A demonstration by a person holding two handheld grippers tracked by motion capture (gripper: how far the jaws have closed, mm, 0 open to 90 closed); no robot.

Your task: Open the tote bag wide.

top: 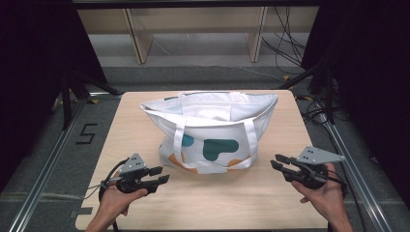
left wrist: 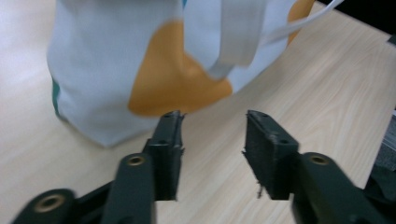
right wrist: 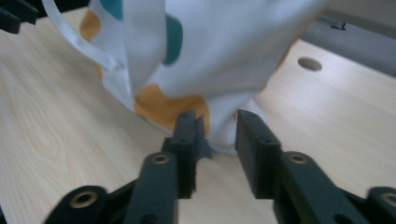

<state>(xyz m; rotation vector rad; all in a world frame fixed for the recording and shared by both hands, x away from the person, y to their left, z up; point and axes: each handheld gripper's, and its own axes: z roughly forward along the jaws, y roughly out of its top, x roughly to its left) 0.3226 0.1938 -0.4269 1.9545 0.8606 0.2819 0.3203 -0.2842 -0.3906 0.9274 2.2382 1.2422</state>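
A pale wooden table (top: 203, 203) carries a white tote bag (top: 212, 130) at 12 o'clock; left gripper (top: 158, 175) and right gripper (top: 280, 164) spread, holding nothing.

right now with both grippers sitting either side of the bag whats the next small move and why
Probably bring both grippers in toward the tote bag. The left gripper and the right gripper hover apart from it with nothing between their jaws, and the bag stands open with its handles hanging down the front.
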